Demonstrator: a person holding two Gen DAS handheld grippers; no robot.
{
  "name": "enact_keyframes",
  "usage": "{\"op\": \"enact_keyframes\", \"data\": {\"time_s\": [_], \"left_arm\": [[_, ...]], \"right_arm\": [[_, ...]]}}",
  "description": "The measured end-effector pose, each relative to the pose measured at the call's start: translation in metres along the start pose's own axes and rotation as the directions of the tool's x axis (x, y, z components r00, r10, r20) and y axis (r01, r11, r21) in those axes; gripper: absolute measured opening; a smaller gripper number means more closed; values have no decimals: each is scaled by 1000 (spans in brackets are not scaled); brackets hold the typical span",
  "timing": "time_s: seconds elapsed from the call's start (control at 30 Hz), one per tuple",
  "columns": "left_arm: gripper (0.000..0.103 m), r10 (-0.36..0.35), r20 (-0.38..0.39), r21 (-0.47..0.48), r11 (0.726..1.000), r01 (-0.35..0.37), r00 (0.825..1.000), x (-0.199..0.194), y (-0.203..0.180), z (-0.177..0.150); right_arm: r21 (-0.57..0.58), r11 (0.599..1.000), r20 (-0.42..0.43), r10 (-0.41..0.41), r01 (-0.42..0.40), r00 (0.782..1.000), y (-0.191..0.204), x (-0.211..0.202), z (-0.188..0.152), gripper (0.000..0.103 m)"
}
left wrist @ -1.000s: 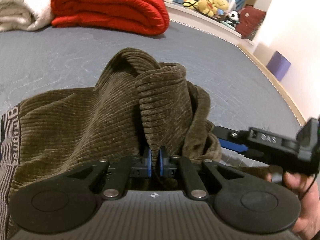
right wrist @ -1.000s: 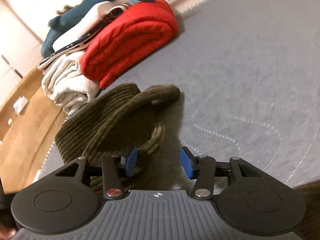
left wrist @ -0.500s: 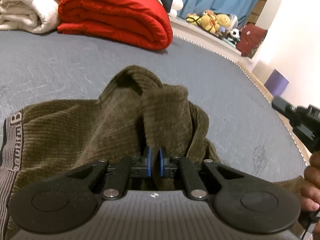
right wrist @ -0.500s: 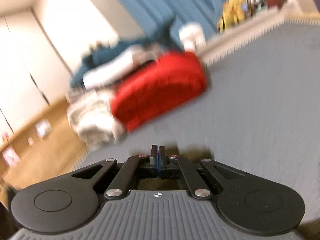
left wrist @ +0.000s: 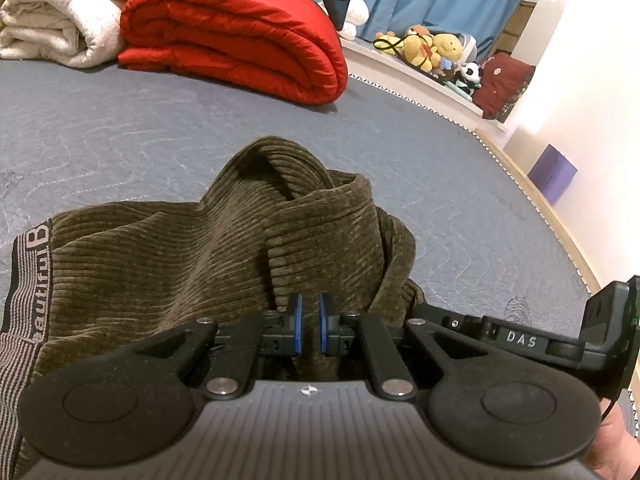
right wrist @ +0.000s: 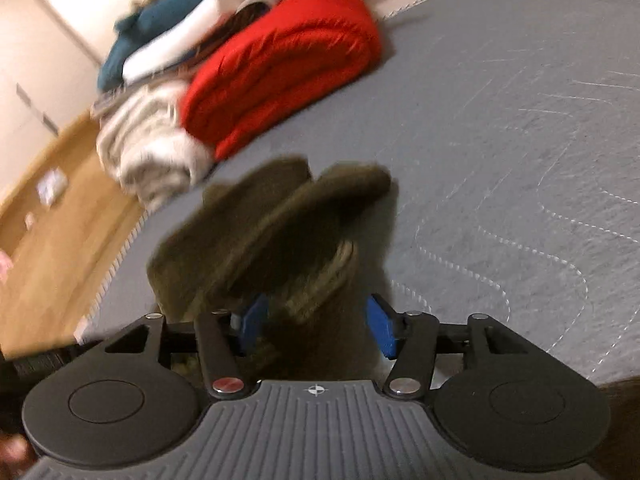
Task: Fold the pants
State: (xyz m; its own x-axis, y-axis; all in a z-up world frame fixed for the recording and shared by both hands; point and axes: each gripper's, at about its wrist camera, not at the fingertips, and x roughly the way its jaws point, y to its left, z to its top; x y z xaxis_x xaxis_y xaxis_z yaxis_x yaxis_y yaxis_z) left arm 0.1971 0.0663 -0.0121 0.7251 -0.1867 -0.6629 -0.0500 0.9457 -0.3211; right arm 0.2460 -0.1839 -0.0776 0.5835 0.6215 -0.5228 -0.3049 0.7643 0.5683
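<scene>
Olive corduroy pants [left wrist: 200,256] lie bunched on a grey mattress [left wrist: 120,132], with a striped grey waistband [left wrist: 24,300] at the left. My left gripper [left wrist: 310,326] is shut on a raised fold of the pants. My right gripper [right wrist: 316,326] is open, its blue pads on either side of a pants fold [right wrist: 280,232]; the view is blurred. In the left wrist view the right gripper [left wrist: 520,340] reaches in from the right, close to the cloth's right edge.
A folded red quilt [left wrist: 240,36] and white blanket [left wrist: 56,16] lie at the back of the mattress. Stuffed toys [left wrist: 432,48] sit on a ledge at the back right. The mattress edge [left wrist: 532,196] runs along the right, a purple box [left wrist: 554,172] beyond it.
My right gripper was open, shut half a second ago while raised away, and is now open again, back down at the pants. My left gripper stays shut on the fold.
</scene>
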Motion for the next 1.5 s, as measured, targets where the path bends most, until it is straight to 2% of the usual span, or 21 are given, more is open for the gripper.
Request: {"op": "enact_keyframes", "data": {"time_s": [0.03, 0.07, 0.1, 0.2, 0.33, 0.37, 0.47, 0.53, 0.6, 0.63, 0.7, 0.77, 0.87, 1.0, 1.07, 1.17, 1.23, 1.27, 1.3, 1.4, 1.5], "left_arm": [[9, 0, -2, -4, 1000, 0, 1000, 0, 0, 0], [9, -2, -2, -6, 1000, 2, 1000, 1, 1, 1], [9, -6, -3, -8, 1000, 6, 1000, 0, 1, 1], [9, -17, 2, -11, 1000, 17, 1000, -2, -1, 3], [9, -26, 4, -33, 999, 26, 1000, -4, 2, 7], [9, -26, 2, -38, 999, 26, 1000, -3, 4, 8], [9, -26, -4, -63, 998, 25, 1000, -3, 8, 12], [11, -26, -8, -84, 996, 25, 1000, -4, 11, 15], [16, -31, -6, -104, 994, 30, 999, -8, 14, 17], [17, -33, -2, -108, 994, 33, 999, -10, 15, 18], [17, -39, 6, -113, 993, 40, 999, -13, 16, 20], [17, -43, 12, -126, 991, 44, 999, -16, 18, 23], [17, -42, 16, -147, 988, 44, 999, -20, 22, 25], [18, -51, 19, -162, 985, 53, 999, -27, 27, 27], [26, -50, 22, -165, 985, 53, 998, -29, 30, 28], [27, -45, 24, -179, 983, 49, 999, -31, 36, 31], [27, -44, 23, -193, 980, 48, 999, -31, 40, 33], [27, -44, 24, -197, 979, 48, 999, -32, 42, 34], [27, -43, 25, -201, 978, 47, 999, -32, 44, 35], [27, -41, 28, -211, 976, 46, 999, -33, 49, 39], [27, -29, 41, -222, 974, 38, 999, -35, 52, 41]], "right_arm": [[-11, 1000, -3, 0, 0, 1000, 1, -3, -2, 51], [-21, 1000, -10, 0, -1, 1000, 1, -4, -4, 21], [-32, 999, -12, -19, 18, 1000, 2, -4, -5, 15], [-25, 995, 64, -90, 91, 994, 1, -21, -5, 10], [162, 975, 186, -183, 154, 965, -5, -69, 4, 9], [209, 960, 161, -221, 185, 962, -10, -77, 3, 9], [282, 906, -82, -306, 317, 948, -35, -66, -6, 15], [328, 865, -54, -384, 379, 922, -46, -72, -5, 18], [294, 863, 56, -445, 411, 894, -41, -83, 7, 21], [274, 880, 114, -431, 388, 895, -37, -88, 13, 25], [212, 925, 186, -354, 314, 917, -25, -88, 23, 46], [161, 955, 161, -274, 249, 948, -19, -74, 32, 59], [121, 973, 55, -205, 198, 977, -18, -35, 46, 63], [126, 965, -30, -229, 231, 973, -22, 16, 72, 68], [111, 966, -84, -223, 232, 971, -25, 36, 79, 68], [52, 967, -142, -239, 249, 961, -21, 61, 91, 64], [-23, 961, -165, -276, 276, 947, -14, 76, 97, 43], [-40, 962, -183, -271, 269, 945, -13, 81, 98, 24], [-60, 965, -199, -264, 257, 944, -11, 84, 99, 17], [-128, 964, -180, -255, 234, 950, -1, 76, 105, 13], [-103, 977, -72, -196, 189, 978, 5, 31, 123, 12]]}}
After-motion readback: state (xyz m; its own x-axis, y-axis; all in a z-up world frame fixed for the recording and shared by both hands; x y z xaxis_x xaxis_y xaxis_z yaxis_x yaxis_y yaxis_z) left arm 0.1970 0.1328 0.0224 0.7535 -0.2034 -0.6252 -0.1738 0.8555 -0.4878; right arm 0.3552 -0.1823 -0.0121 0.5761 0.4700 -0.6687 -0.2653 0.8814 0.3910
